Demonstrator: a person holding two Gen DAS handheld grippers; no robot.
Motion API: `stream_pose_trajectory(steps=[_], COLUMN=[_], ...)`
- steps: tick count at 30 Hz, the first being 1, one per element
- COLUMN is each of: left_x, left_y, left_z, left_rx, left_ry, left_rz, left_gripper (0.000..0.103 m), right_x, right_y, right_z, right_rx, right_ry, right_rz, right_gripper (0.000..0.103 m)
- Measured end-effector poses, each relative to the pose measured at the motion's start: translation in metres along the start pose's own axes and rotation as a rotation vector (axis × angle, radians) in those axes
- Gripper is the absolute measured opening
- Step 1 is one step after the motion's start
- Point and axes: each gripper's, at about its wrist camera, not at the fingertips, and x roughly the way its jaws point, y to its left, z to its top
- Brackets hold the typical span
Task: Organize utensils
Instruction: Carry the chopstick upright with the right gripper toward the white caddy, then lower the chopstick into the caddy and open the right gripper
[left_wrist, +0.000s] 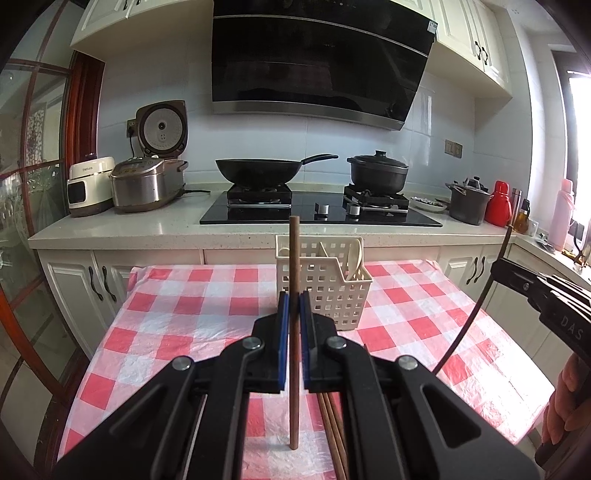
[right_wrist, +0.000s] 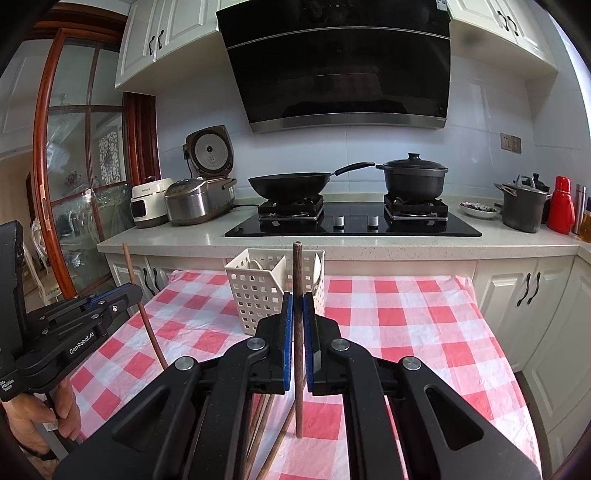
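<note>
My left gripper (left_wrist: 294, 300) is shut on a brown wooden chopstick (left_wrist: 294, 369) that stands upright, its lower tip just above the checked tablecloth. My right gripper (right_wrist: 297, 302) is shut on a darker chopstick (right_wrist: 298, 387), also upright. Behind both stands a cream perforated utensil basket (left_wrist: 325, 284) (right_wrist: 255, 288) with pale spoons (left_wrist: 354, 258) in it. More chopsticks (left_wrist: 334, 432) (right_wrist: 258, 432) lie on the cloth under the grippers. Each gripper shows at the edge of the other's view, the right gripper (left_wrist: 506, 266) and the left gripper (right_wrist: 131, 290), held by a person's hands.
The table carries a red-and-white checked cloth (left_wrist: 192, 317) (right_wrist: 406, 321). Beyond it runs a kitchen counter (left_wrist: 147, 225) with a hob, a black wok (left_wrist: 258, 171), a black pot (left_wrist: 378, 171), rice cookers (left_wrist: 147, 184) and bottles at the right.
</note>
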Motion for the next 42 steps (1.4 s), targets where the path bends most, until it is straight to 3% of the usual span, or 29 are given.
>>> stream_pose_trajectory(steps=[11, 19, 33, 42], left_x=[0.02, 0.034, 0.073, 0.12], left_y=[-0.006, 0.004, 0.007, -0.002], left_z=[0.032, 0.093, 0.212, 0.236], left_rx=[0.043, 0.032, 0.035, 0.024], left_ry=[0.008, -0.013, -0.084, -0.084], left_rz=[-0.04, -0.074, -0.054, -0.052], left_gripper=[0.006, 0.006, 0.006, 0.006], right_x=[0.026, 0.051, 0.102, 0.145], right_y=[0.003, 0.0, -0.003, -0.011], right_z=[0.026, 0.071, 0.149, 0.162], right_rx=[-0.024, -0.036, -0.049, 0.006], right_ry=[0.008, -0.023, -0.069, -0.045], right_rz=[0.021, 0.015, 0.017, 0.049], right_gripper=[0.006, 0.006, 0.006, 0.006])
